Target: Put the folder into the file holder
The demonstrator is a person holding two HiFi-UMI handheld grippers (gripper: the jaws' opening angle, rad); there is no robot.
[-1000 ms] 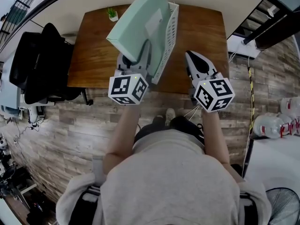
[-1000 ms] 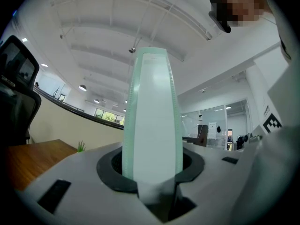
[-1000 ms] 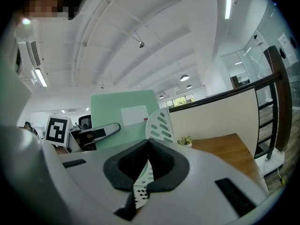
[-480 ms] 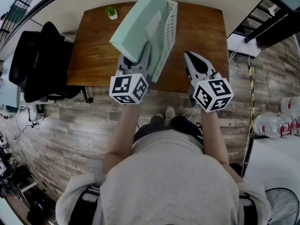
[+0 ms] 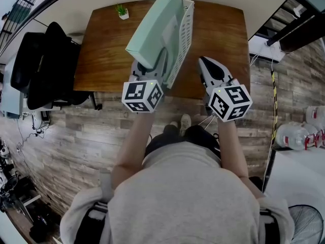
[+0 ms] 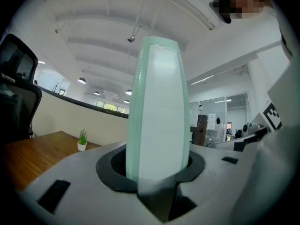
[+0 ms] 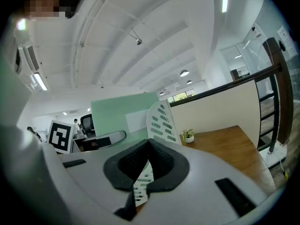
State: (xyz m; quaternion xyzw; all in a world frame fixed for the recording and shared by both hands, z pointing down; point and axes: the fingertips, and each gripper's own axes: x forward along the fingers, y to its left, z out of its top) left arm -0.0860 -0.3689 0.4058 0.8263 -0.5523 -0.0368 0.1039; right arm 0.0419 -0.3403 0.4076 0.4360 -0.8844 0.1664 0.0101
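A mint green folder (image 5: 155,29) is held up over the wooden table (image 5: 101,55), its lower end between the jaws of my left gripper (image 5: 151,67), which is shut on it. The folder leans against the left side of the upright white file holder (image 5: 184,32). In the left gripper view the folder's edge (image 6: 159,111) rises straight up out of the left gripper (image 6: 157,172). My right gripper (image 5: 204,64) hovers to the right of the holder, shut and empty. From the right gripper view the folder (image 7: 122,114) and the slotted file holder (image 7: 161,121) stand beyond the right gripper (image 7: 147,165).
A small potted plant (image 5: 122,12) stands at the table's far left corner. A black office chair (image 5: 45,70) is to the left of the table. Water bottles (image 5: 297,136) and a fan (image 5: 304,222) are on the floor at the right.
The folder and my left gripper have shifted a little to the right, and the folder now stands steeper against the file holder. The right gripper has barely moved.
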